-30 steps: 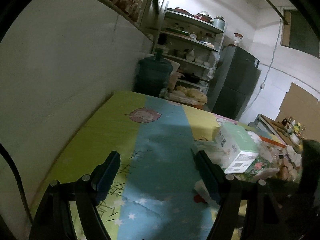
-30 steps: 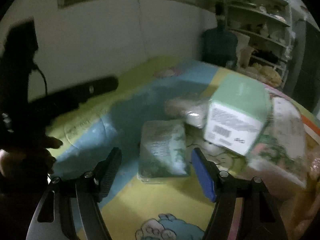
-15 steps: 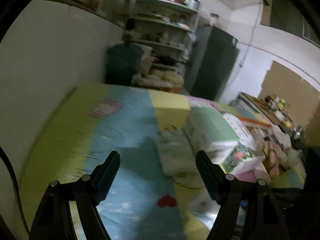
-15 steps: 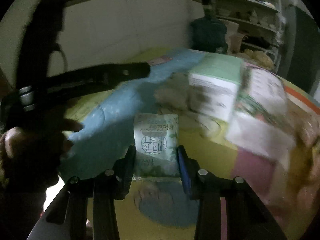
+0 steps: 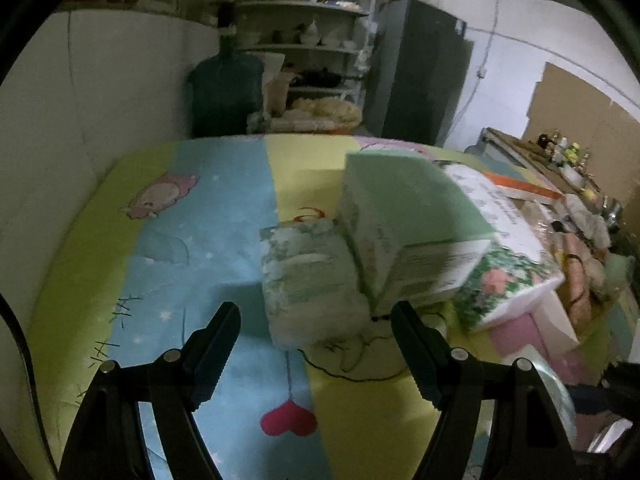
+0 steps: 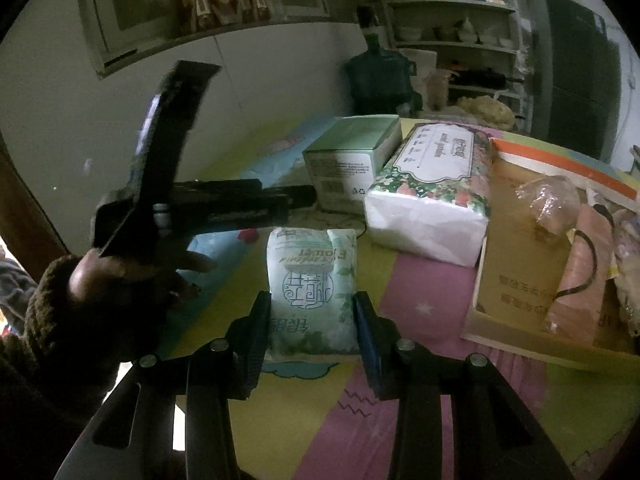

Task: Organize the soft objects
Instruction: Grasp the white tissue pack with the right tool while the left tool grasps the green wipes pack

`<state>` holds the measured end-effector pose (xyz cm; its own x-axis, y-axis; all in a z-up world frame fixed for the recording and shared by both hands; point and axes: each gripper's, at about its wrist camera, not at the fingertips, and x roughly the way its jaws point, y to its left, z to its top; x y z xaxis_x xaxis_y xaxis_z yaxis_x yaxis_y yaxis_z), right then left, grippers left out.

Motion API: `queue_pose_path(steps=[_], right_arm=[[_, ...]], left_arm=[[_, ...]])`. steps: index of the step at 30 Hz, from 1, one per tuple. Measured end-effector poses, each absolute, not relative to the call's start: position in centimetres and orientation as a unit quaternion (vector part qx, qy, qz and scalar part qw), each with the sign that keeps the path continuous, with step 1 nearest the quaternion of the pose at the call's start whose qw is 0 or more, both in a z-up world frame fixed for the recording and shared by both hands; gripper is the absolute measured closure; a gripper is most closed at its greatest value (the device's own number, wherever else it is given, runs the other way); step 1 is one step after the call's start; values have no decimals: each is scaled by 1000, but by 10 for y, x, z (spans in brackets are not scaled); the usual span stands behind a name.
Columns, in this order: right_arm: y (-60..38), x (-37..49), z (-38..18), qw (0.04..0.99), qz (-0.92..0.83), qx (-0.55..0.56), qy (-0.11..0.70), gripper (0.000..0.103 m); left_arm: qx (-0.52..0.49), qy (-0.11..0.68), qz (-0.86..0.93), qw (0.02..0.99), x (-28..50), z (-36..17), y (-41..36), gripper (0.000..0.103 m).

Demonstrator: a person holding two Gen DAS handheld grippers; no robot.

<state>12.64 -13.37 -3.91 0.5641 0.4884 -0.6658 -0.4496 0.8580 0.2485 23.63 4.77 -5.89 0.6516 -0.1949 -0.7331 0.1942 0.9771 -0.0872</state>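
Pinching the small tissue pack (image 6: 313, 292) by both sides, right gripper (image 6: 313, 334) fingers just closed. Left gripper (image 5: 316, 354) fingers spread, nothing between.

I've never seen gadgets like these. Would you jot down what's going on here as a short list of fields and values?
setting: patterned play mat
right gripper: clamped on a small tissue pack
left gripper: open, empty, another soft pack lying just ahead of it
nearby: green box, floral tissue pack, cardboard tray
background: shelves, water jug
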Motion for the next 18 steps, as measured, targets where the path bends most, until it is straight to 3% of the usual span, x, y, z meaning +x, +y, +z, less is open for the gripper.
queue_pose_path(steps=[13, 18], right_arm=[[-131, 130, -41, 882, 283, 27, 375, 61], [-129, 131, -40, 882, 287, 27, 373, 61]], left_arm=[[-24, 412, -50, 910, 240, -62, 87, 26], [12, 413, -86, 907, 252, -62, 78, 26]])
